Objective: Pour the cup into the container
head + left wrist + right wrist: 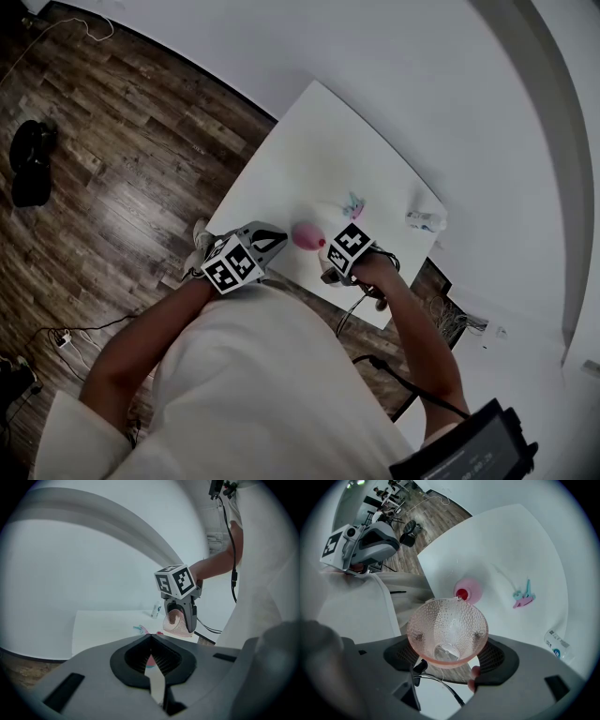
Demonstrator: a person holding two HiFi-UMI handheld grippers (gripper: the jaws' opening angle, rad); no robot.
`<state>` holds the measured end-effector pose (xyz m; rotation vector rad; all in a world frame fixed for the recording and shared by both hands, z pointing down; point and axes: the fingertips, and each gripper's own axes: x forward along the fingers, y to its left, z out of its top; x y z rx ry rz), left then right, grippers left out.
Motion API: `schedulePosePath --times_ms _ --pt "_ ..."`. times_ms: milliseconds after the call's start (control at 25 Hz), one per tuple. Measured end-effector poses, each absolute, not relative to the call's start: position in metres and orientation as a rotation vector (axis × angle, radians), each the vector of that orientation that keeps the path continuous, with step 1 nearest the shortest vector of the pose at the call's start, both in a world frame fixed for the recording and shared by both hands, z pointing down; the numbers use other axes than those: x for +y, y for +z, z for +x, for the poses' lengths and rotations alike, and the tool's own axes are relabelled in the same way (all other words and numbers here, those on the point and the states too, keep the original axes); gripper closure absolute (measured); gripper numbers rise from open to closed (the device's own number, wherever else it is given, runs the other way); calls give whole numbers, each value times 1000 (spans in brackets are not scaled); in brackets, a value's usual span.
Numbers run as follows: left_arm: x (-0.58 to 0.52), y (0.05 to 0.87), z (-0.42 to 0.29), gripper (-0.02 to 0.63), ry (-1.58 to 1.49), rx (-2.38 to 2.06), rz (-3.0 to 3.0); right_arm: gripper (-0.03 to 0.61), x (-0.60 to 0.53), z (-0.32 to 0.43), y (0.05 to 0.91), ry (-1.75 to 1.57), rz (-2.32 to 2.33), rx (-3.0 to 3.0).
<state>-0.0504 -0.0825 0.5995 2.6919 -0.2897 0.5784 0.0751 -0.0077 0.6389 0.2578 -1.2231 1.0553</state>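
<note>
Dimpled cup (447, 632) clamped, pink container (469, 591), red mouth beyond

Left hand-held gripper (151, 639) closed, empty

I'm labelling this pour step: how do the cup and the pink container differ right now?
The cup is clear, dimpled and wide-mouthed; the container is opaque pink with a small red opening. The cup is held tipped in the right gripper, off the table; the container stands on the table. Both are pinkish.
</note>
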Motion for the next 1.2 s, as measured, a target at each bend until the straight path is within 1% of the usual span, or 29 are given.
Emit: schedulePosePath --times_ms 1200 --pt "-81 601 -50 602 572 -265 2694 215 -8 72 636 1054 209 -1188"
